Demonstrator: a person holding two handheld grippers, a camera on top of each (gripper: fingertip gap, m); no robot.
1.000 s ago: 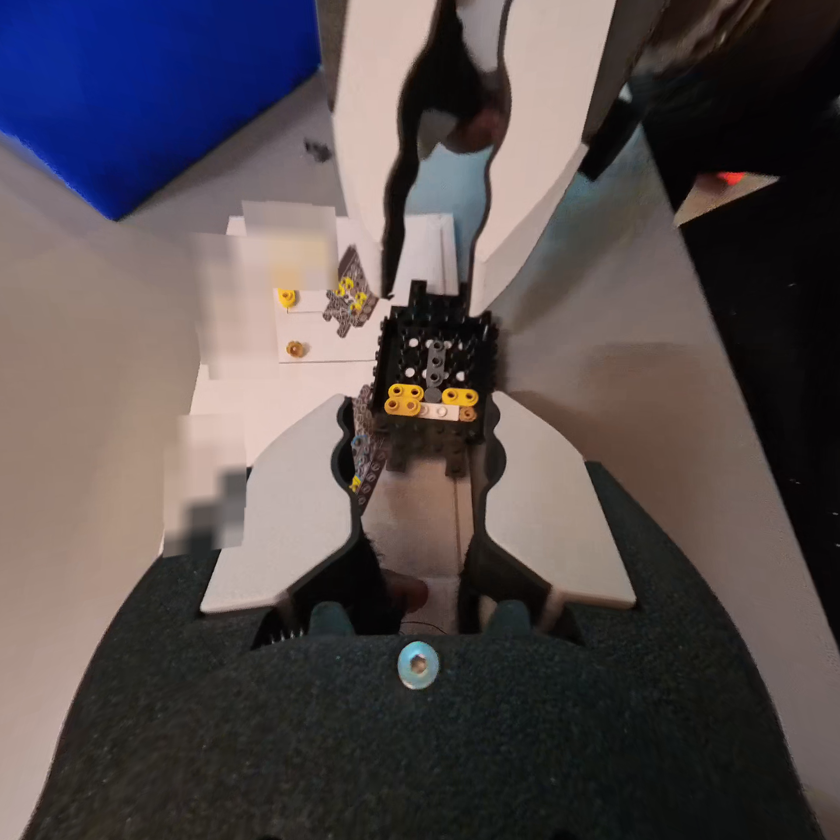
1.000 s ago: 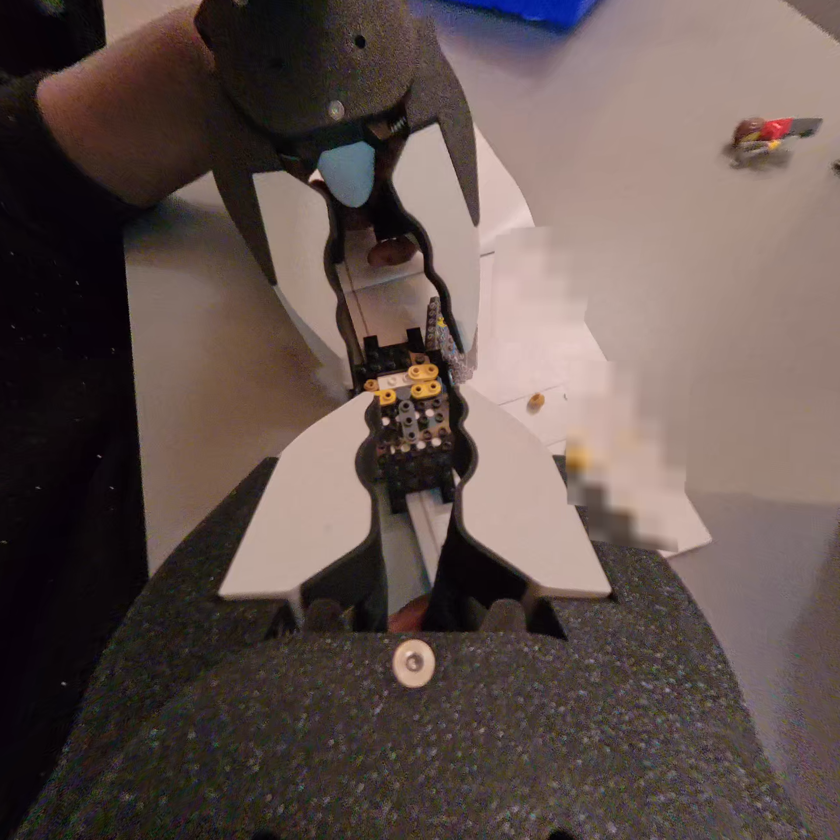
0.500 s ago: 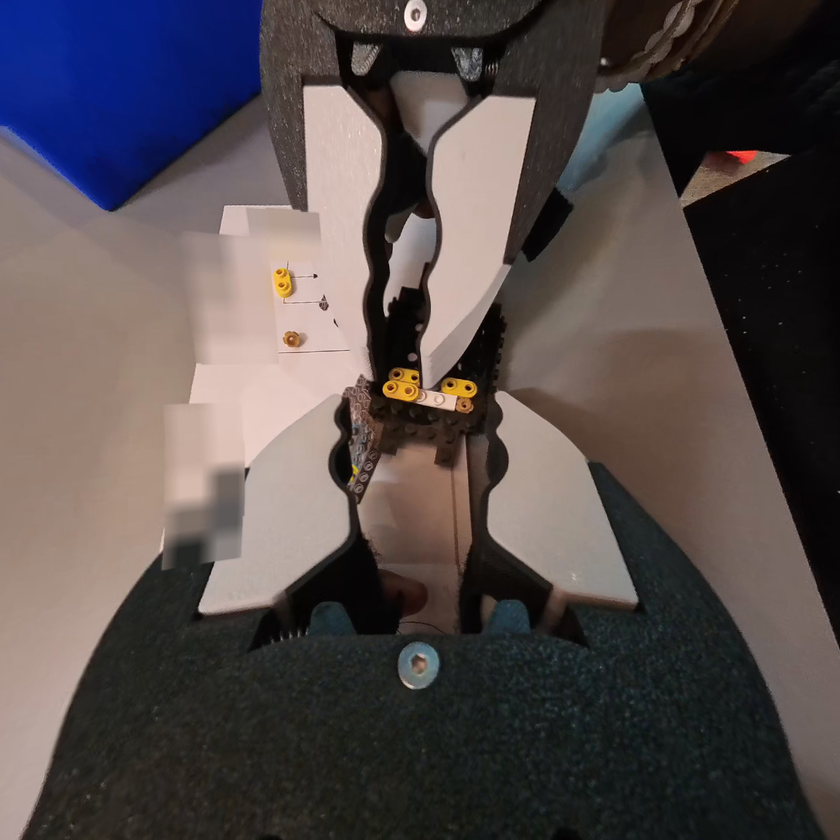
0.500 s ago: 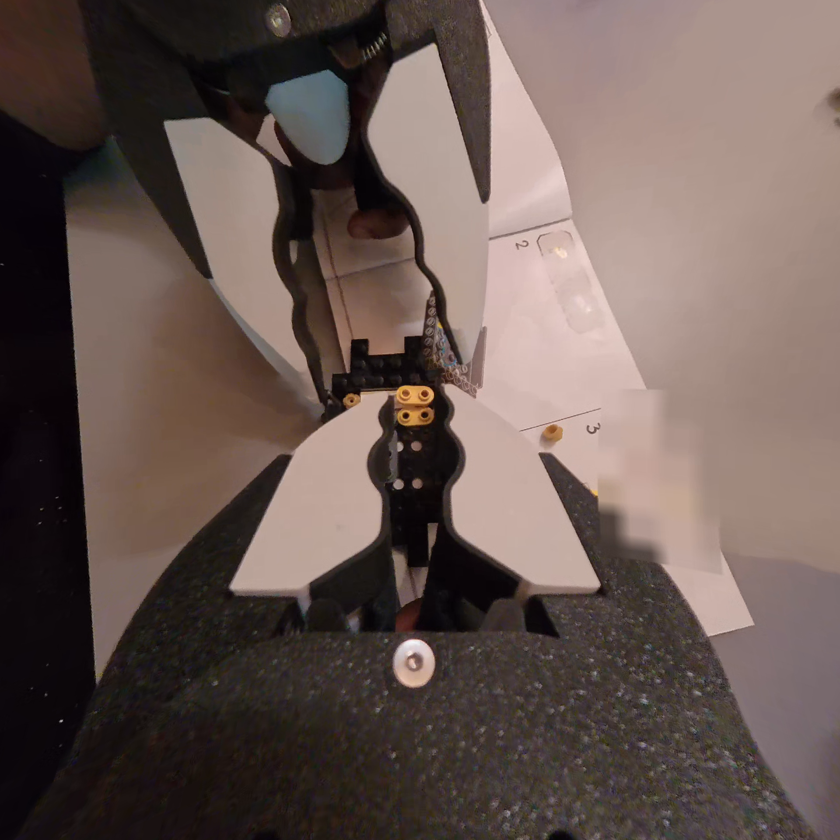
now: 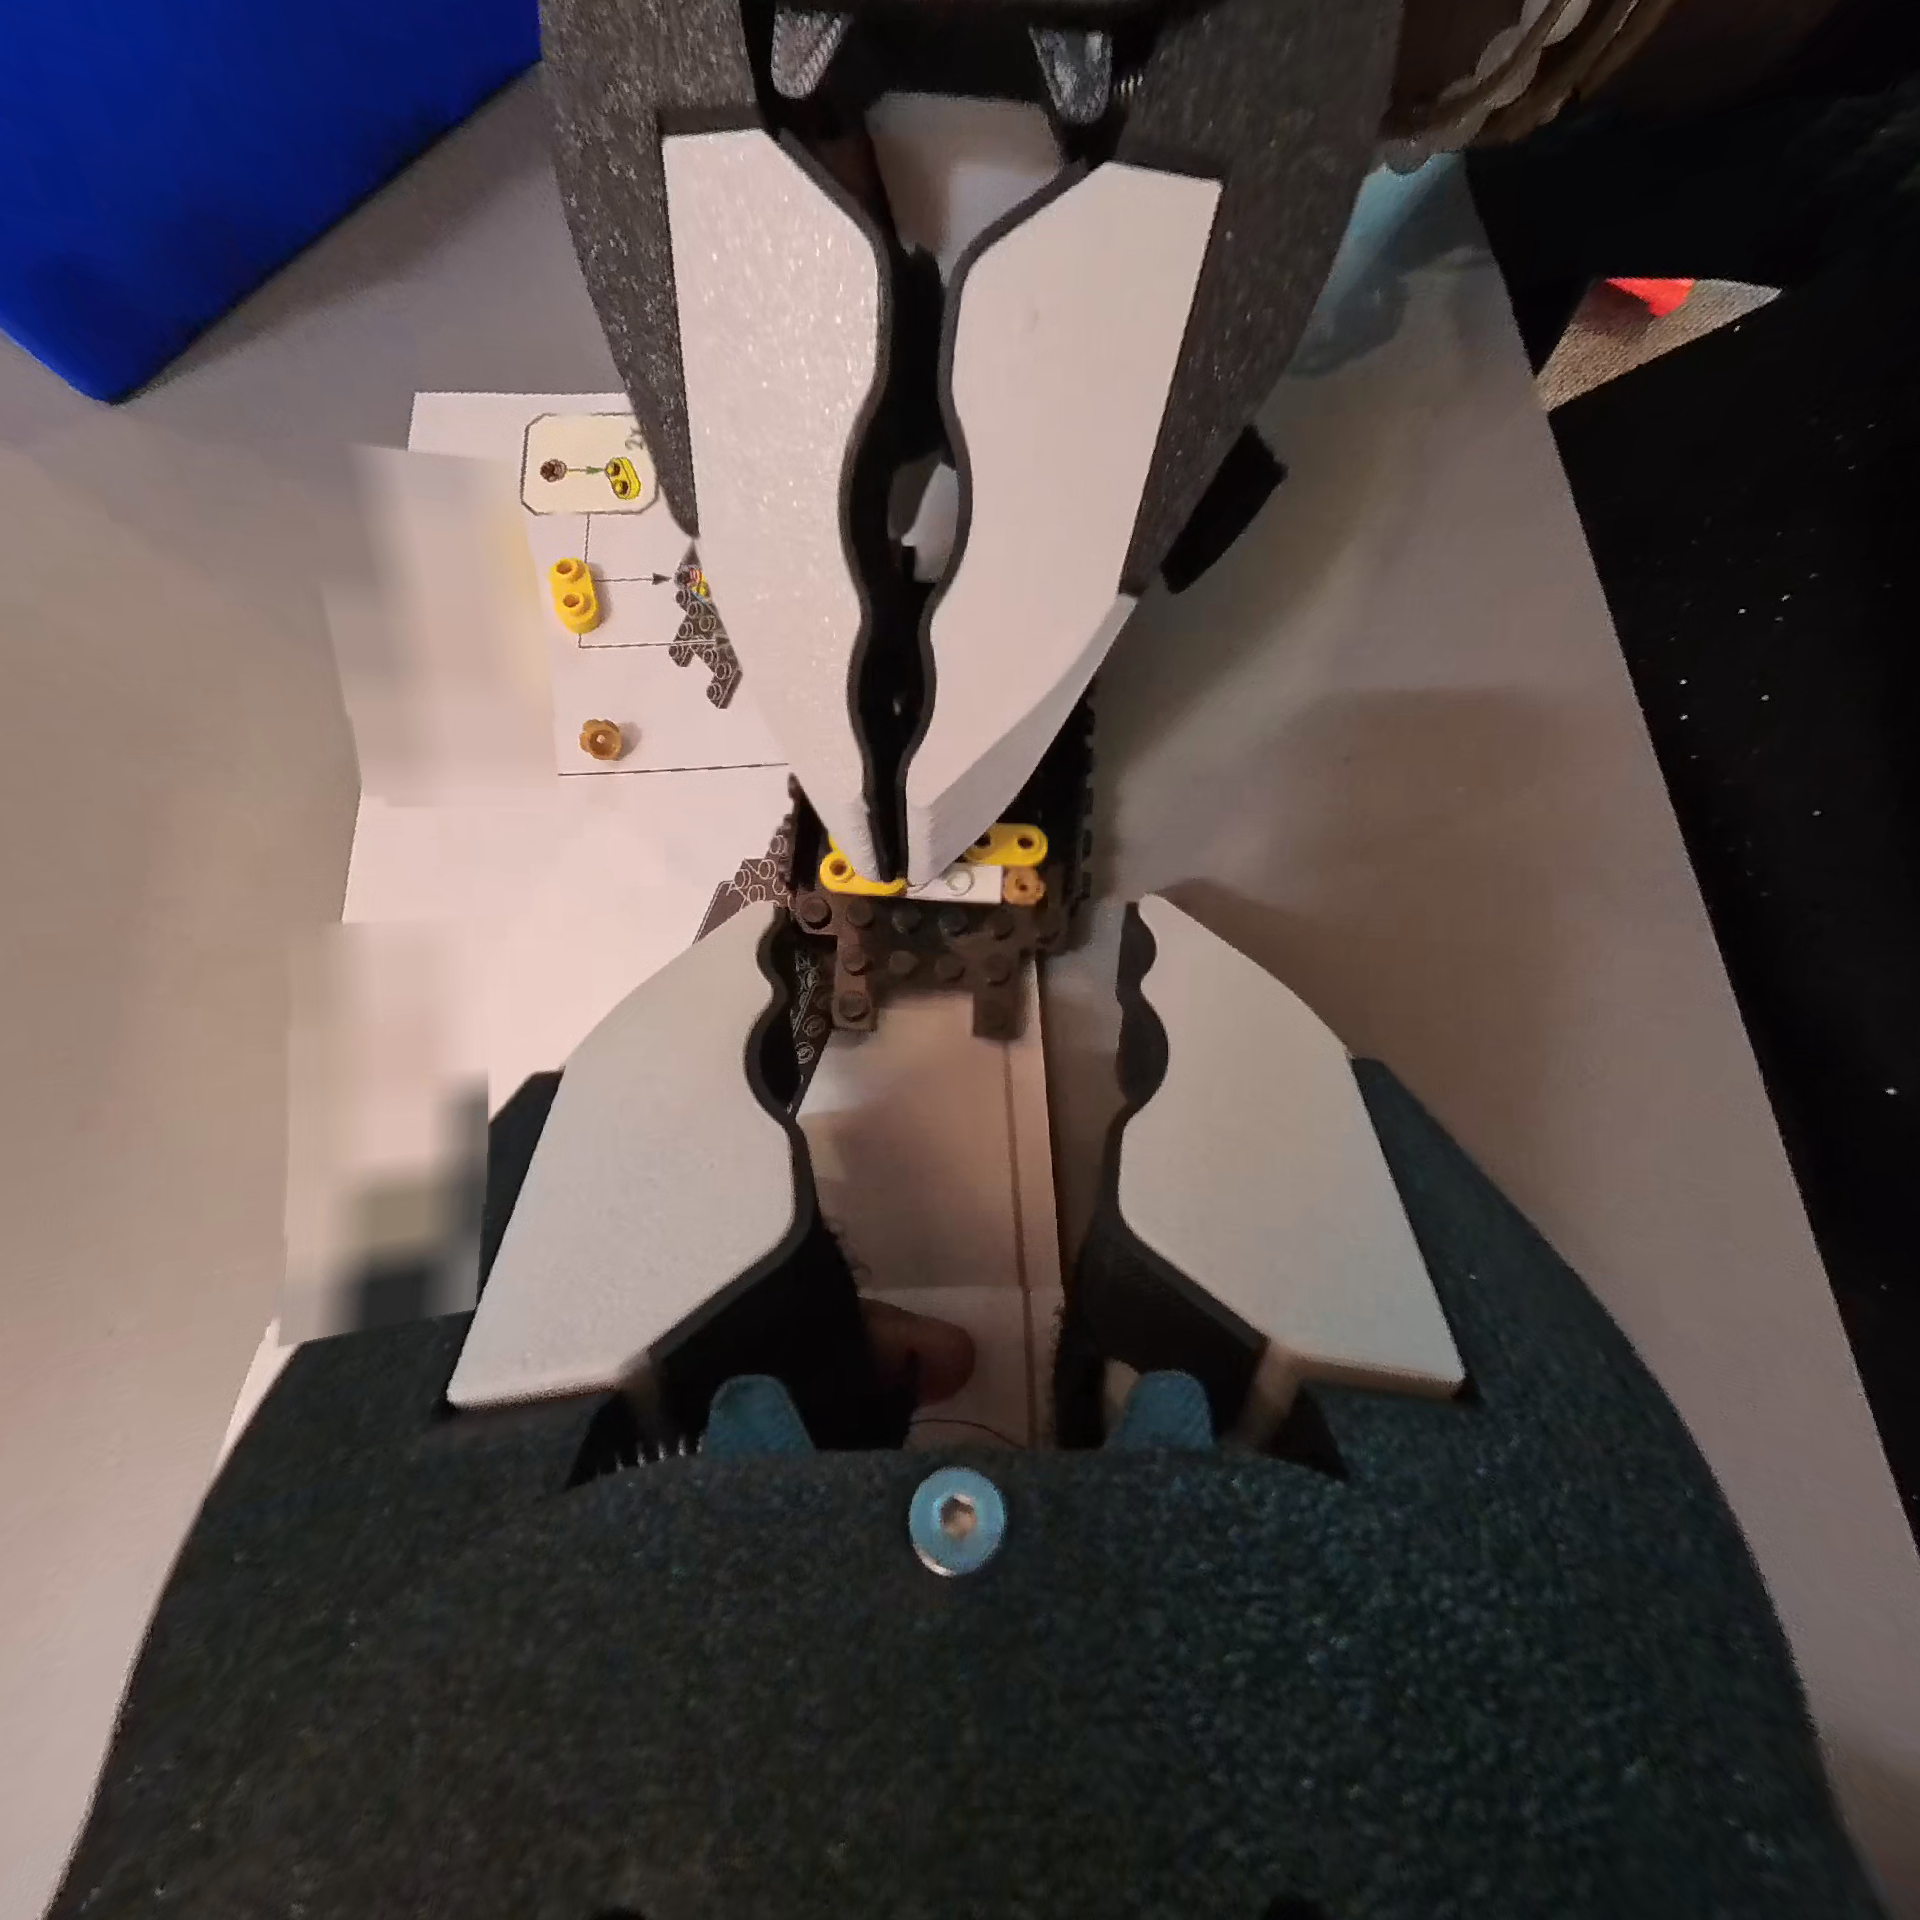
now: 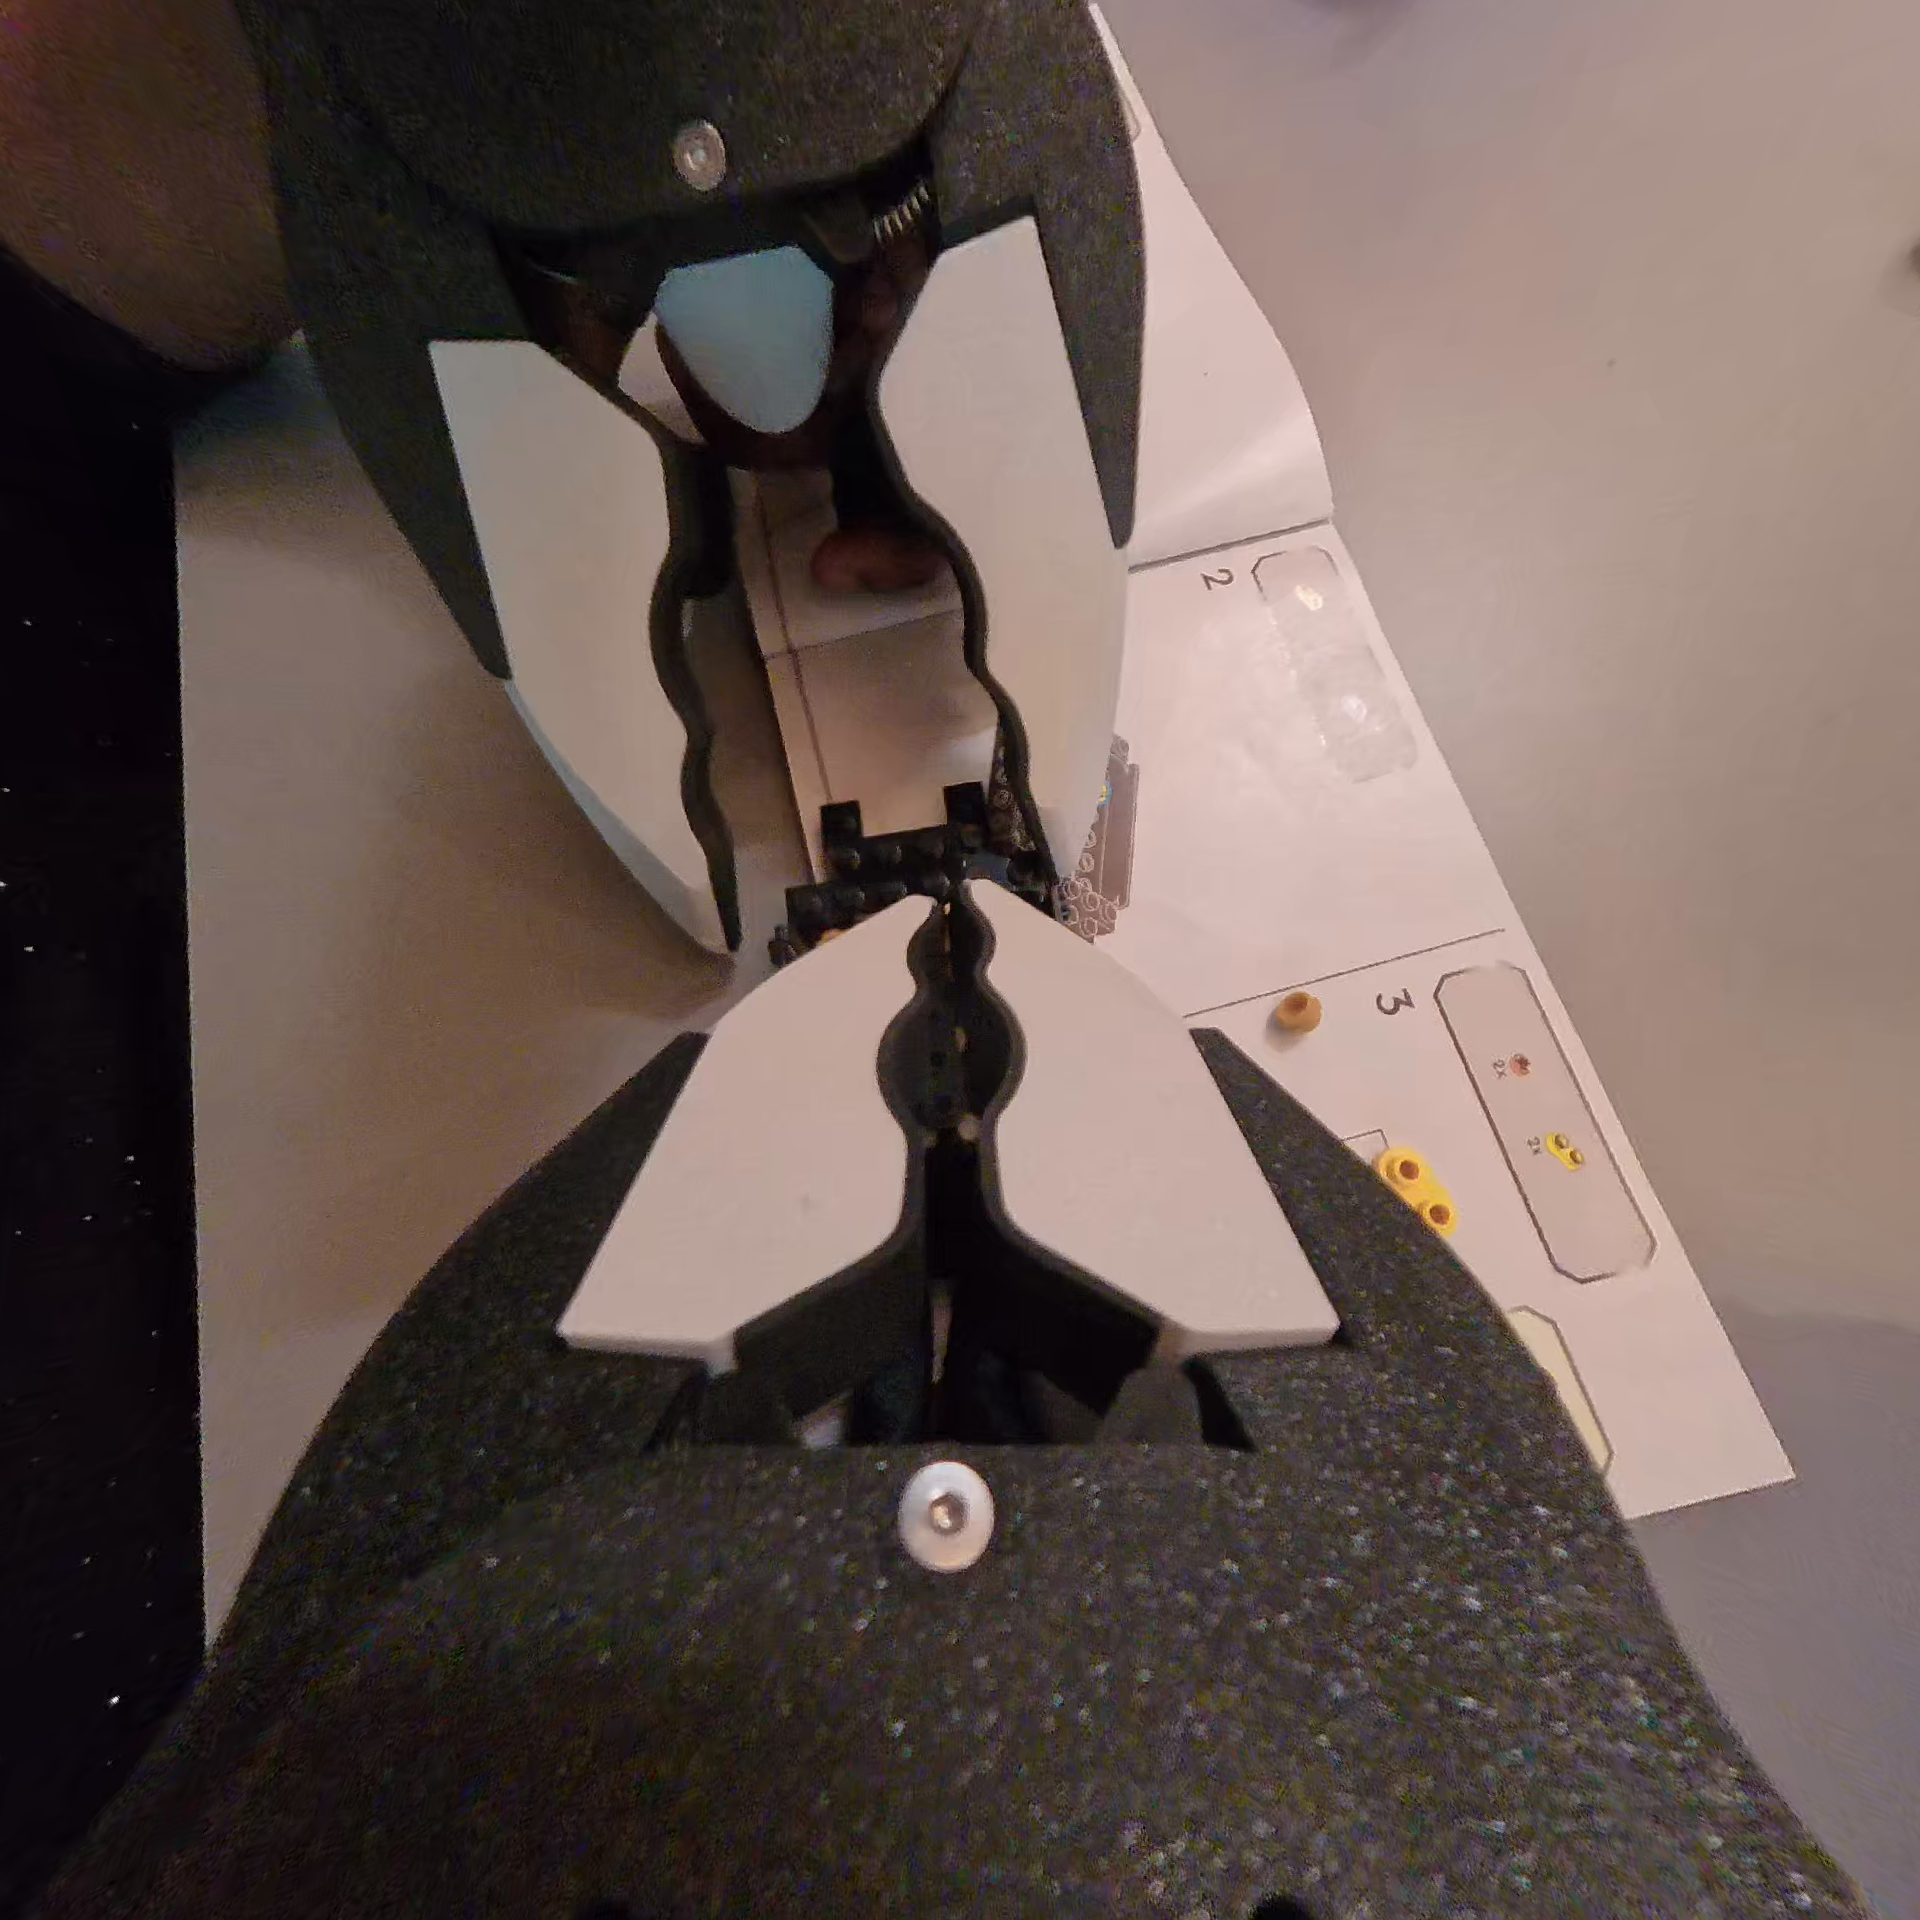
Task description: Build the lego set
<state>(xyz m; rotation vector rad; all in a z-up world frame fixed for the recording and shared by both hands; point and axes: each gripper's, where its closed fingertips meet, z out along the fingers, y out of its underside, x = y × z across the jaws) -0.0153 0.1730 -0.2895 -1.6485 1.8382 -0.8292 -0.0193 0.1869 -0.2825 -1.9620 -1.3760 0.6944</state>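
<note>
A black brick model (image 5: 935, 945) lies on a white instruction sheet (image 5: 468, 852). On its top sit two yellow two-hole plates (image 5: 847, 871), a white plate (image 5: 961, 883) and a tan round stud (image 5: 1025, 885). My left gripper (image 5: 951, 925) is open; the model's near end stands between its fingers, with a gap on the right side. My right gripper (image 5: 891, 842) comes from the far side, shut, its tips resting on the nearer yellow plate. In the right wrist view my right gripper (image 6: 951, 899) is shut over the model (image 6: 883, 852), which it mostly hides.
A loose yellow two-hole plate (image 5: 575, 595) and a tan round stud (image 5: 602, 739) lie on the sheet; both also show in the right wrist view, the plate (image 6: 1418, 1190) and the stud (image 6: 1297, 1010). A blue box (image 5: 208, 156) stands far left. A clear bag (image 6: 1330, 675) lies on the sheet. Only a small space, under 4 cm, lies between the two pairs of fingers. The tan round stud (image 5: 602, 739) sits 5 cm or so from the ends of my left fingers.
My right gripper moved in over the model and its fingers came together, tips now down on the yellow plate. My left gripper's fingers spread a little wider around the model.
</note>
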